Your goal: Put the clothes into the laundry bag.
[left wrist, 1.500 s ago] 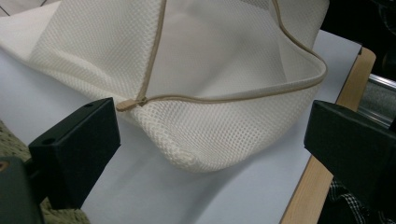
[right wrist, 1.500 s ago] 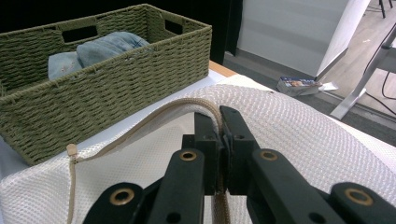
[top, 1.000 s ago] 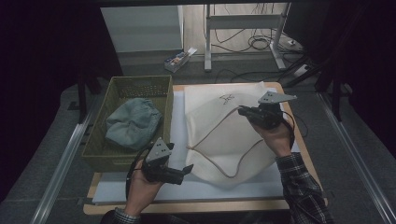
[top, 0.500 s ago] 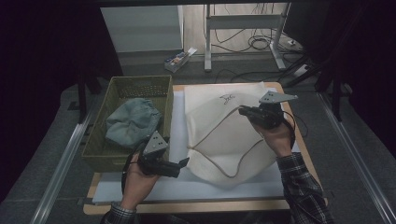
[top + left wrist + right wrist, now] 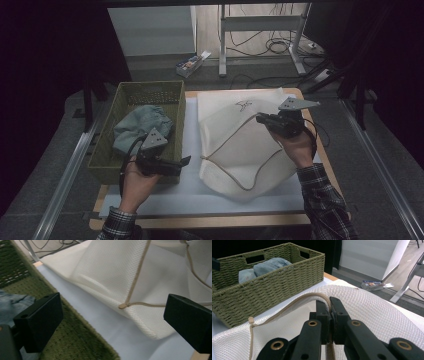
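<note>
A white mesh bag (image 5: 235,145) with a tan zip edge lies on the table, its opening lifted. My right gripper (image 5: 261,119) is shut on that zip edge, the tan band pinched between the jaws (image 5: 329,302). The zip pull (image 5: 123,305) lies at the bag's left corner (image 5: 250,320). My left gripper (image 5: 185,162) hovers open at the front right corner of the green woven basket (image 5: 107,150), its jaws apart with nothing between them (image 5: 112,320) and the bag (image 5: 112,277) beyond. A blue-grey garment (image 5: 140,127) lies in the basket.
A white mat (image 5: 190,130) covers the wooden table (image 5: 200,220). The basket (image 5: 274,285) stands along the mat's left side. On the floor behind are a small box (image 5: 192,62), desk legs and cables. Metal rails run along both sides of the table.
My left gripper has moved left and up, from over the front of the mat to the basket's front corner. The right gripper has kept its hold and place.
</note>
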`<state>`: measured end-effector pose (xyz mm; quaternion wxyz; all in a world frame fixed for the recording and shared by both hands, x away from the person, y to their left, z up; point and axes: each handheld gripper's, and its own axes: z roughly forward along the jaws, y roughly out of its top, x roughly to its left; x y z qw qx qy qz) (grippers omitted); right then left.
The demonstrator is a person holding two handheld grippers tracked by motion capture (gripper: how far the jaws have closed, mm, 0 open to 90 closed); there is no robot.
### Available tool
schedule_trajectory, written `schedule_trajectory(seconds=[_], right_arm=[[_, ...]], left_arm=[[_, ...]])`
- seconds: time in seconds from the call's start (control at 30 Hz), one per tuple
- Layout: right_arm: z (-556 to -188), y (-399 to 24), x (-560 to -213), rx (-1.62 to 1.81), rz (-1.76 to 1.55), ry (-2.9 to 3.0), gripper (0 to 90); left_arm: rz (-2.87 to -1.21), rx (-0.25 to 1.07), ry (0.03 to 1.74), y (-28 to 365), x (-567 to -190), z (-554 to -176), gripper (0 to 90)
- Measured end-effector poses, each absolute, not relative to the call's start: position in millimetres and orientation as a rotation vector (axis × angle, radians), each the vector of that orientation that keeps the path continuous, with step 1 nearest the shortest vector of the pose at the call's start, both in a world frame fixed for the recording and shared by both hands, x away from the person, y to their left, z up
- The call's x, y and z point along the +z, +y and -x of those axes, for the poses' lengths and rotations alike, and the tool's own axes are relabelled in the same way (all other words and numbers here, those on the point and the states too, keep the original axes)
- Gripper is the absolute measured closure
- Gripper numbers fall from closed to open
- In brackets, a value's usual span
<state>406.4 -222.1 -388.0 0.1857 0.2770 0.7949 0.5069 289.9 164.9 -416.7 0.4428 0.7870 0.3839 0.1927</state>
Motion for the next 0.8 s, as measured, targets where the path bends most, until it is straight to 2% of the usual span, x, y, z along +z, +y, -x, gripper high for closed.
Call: schedule_trajectory(seconds=[0.47,0.8], right_arm=[[-406.8,-222.2,-388.5,1.434,-0.779,2.24,84.8],[-407.0,-223.0,-388.1,1.442,-0.782,2.239,84.8]], left_arm=[[-1.994,0.505,1.006,184.9,-415.5,-314.4,1.7],[-1.99,0.439,1.064,199.6,-420.8,-334.4,2.3]])
